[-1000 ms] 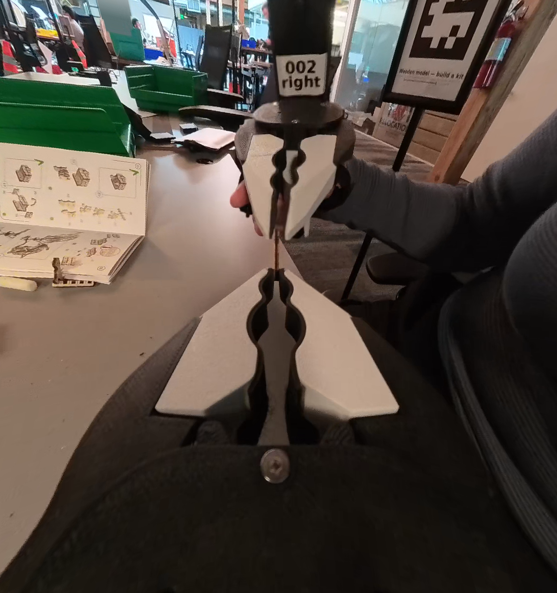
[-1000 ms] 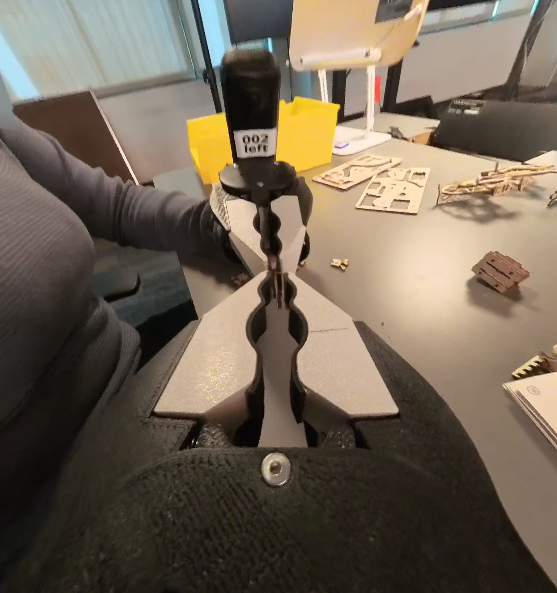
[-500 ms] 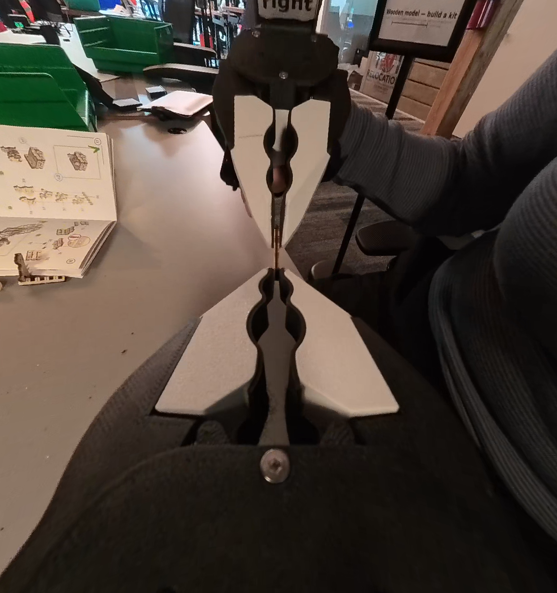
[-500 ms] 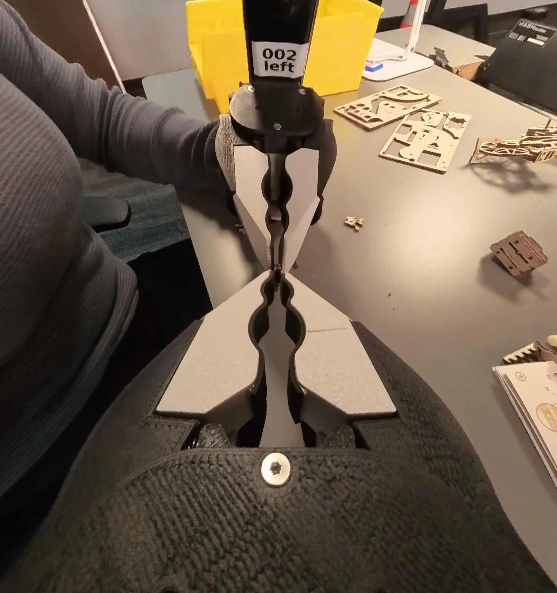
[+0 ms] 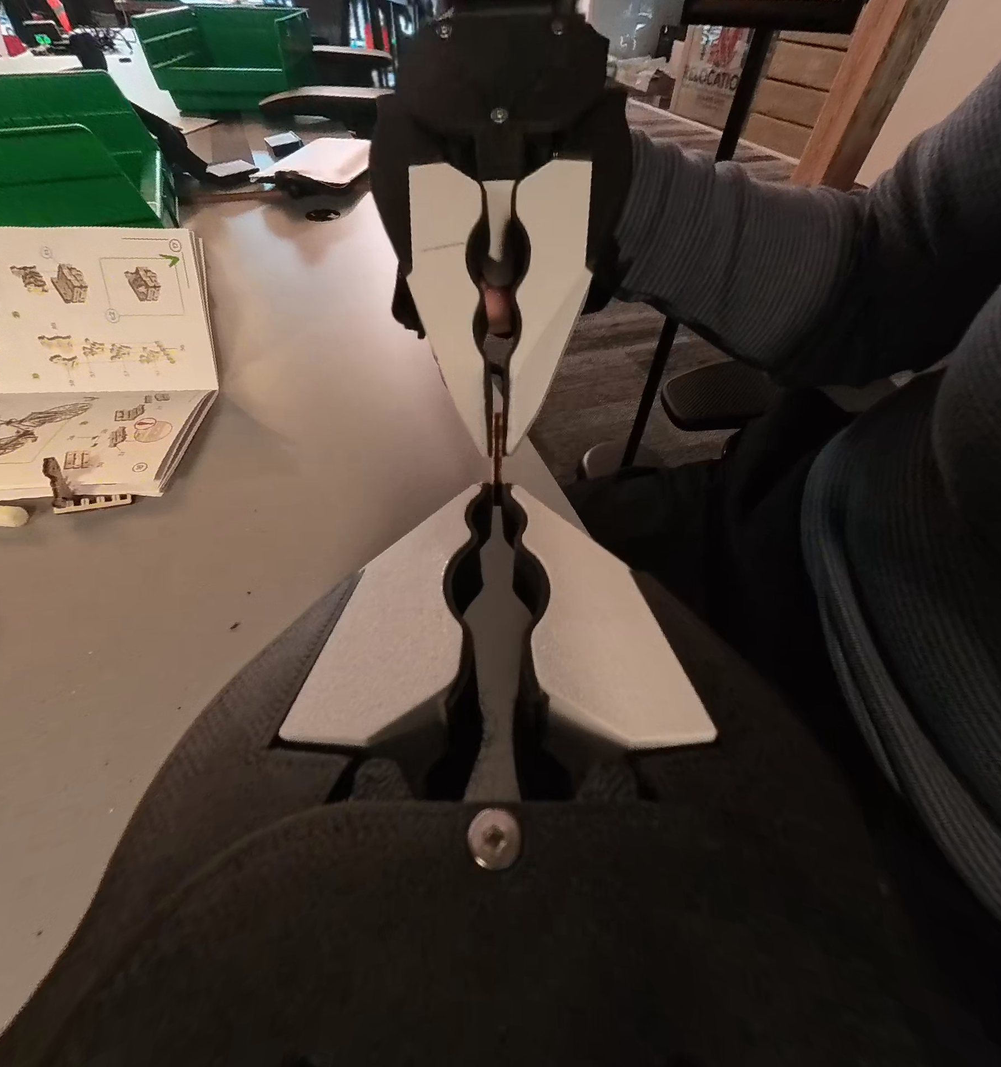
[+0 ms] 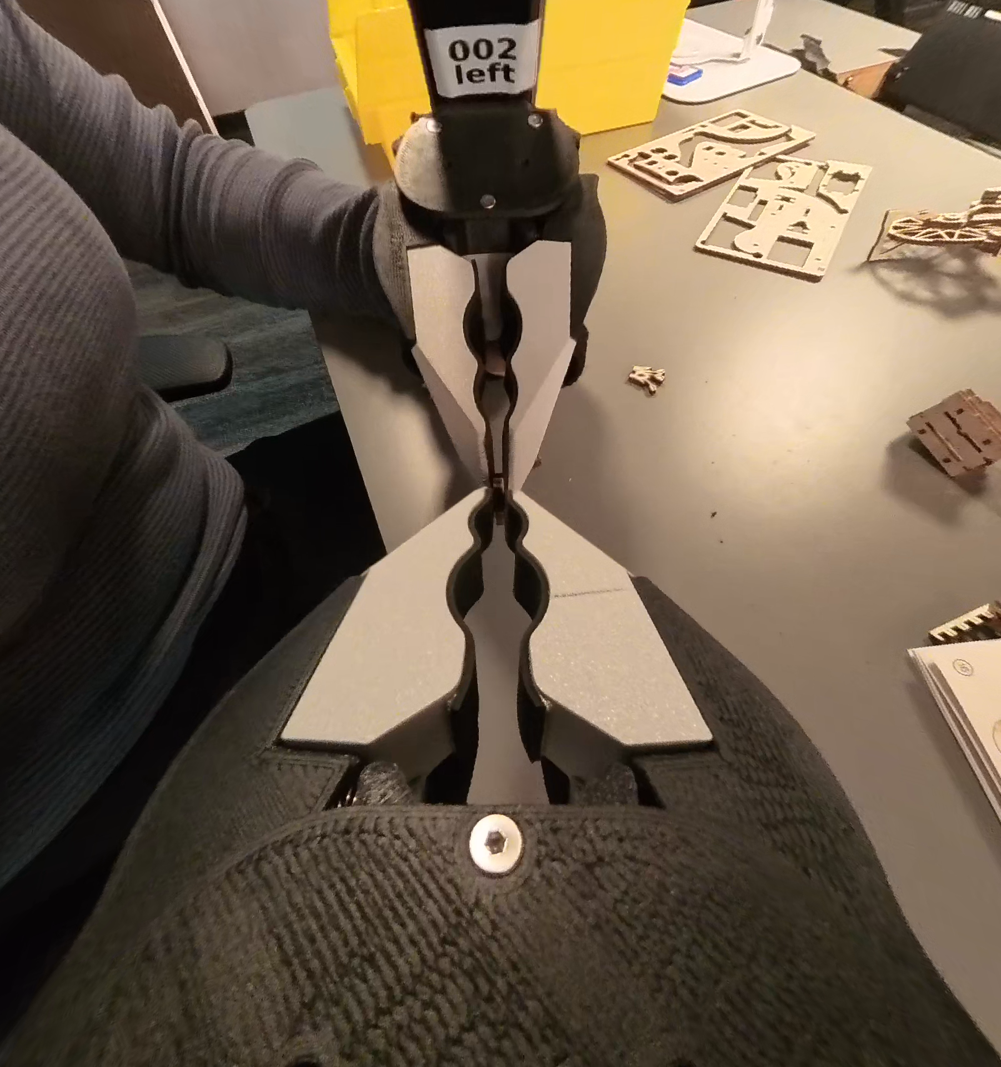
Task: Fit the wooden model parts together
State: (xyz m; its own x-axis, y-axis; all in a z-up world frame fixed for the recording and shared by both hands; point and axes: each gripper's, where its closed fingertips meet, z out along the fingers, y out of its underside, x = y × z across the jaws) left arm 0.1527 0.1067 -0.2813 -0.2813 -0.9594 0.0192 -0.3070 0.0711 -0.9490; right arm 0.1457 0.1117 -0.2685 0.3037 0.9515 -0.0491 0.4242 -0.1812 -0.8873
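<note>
- My left tongs (image 5: pixel 497 489) and right tongs (image 6: pixel 497 497) meet tip to tip, each at the other's 12 o'clock, above the near edge of the grey desk (image 5: pixel 140 577).
- A thin wooden part (image 5: pixel 497 444) stands edge-on between the two sets of tips; from the left wrist view it runs from my own tips up into the right tongs' tips.
- From the right wrist view I see only a dark sliver (image 6: pixel 496 491) at the meeting point.
- Both tongs are pressed nearly together, pinching that thin wood; I cannot tell whether it is one piece or two.
- At 10 o'clock in the left view lies the open instruction booklet (image 5: pixel 82 346).
- At 2 o'clock in the right view lie two cut-out wooden sheets (image 6: pixel 775 190), and a dark wooden block assembly (image 6: pixel 963 439) sits at 3 o'clock.
</note>
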